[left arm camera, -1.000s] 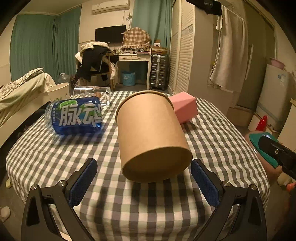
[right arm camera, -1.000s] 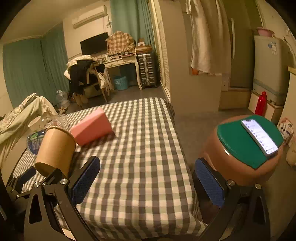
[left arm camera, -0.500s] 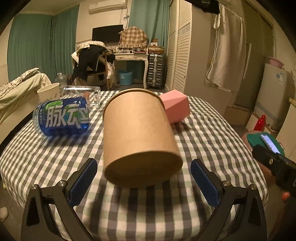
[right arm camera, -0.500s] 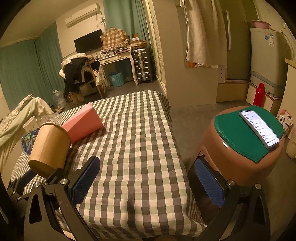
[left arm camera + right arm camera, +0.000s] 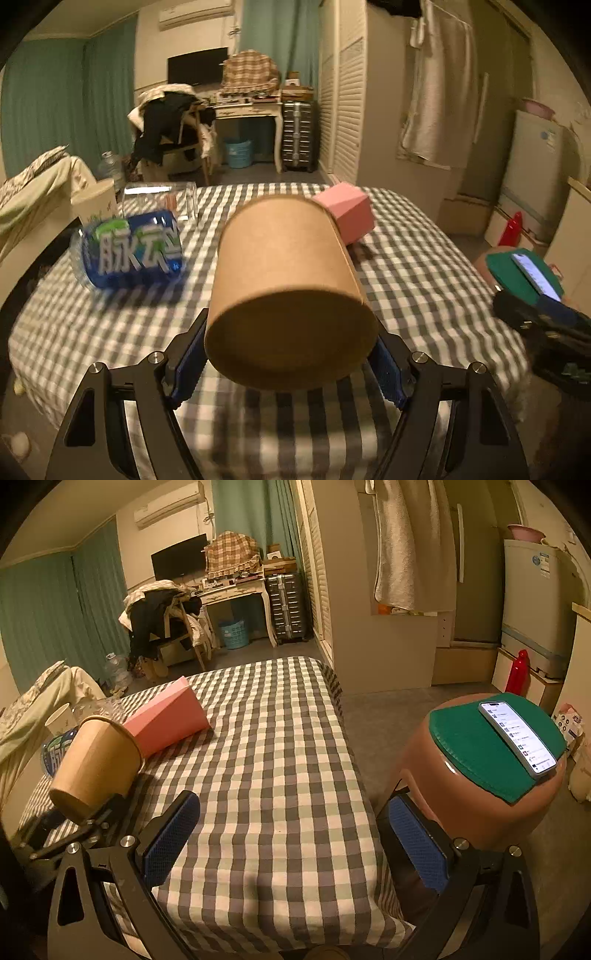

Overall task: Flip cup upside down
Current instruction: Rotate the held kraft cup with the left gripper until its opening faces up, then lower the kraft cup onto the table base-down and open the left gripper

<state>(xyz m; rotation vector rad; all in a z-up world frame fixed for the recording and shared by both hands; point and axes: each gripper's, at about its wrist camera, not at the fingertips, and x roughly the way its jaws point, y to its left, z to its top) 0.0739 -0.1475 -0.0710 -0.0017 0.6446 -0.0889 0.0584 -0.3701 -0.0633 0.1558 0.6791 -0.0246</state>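
A brown paper cup (image 5: 288, 291) lies tilted with its closed base toward the left wrist camera and its rim pointing away. My left gripper (image 5: 288, 360) is shut on the cup near its base, blue pads on both sides. In the right wrist view the cup (image 5: 96, 764) is held tilted above the checked tablecloth (image 5: 280, 775) at the left, rim up and away. My right gripper (image 5: 291, 838) is open and empty, over the table's near right corner.
A blue labelled bottle (image 5: 129, 251) lies on its side left of the cup. A pink box (image 5: 345, 214) lies behind the cup. A clear glass (image 5: 159, 201) and a white paper cup (image 5: 96, 203) are at the far left. A stool with a phone (image 5: 517, 734) stands right of the table.
My left gripper moved forward and closed on the cup's base; the cup lifted off the cloth and is tilted. The right gripper shifted slightly and stayed open.
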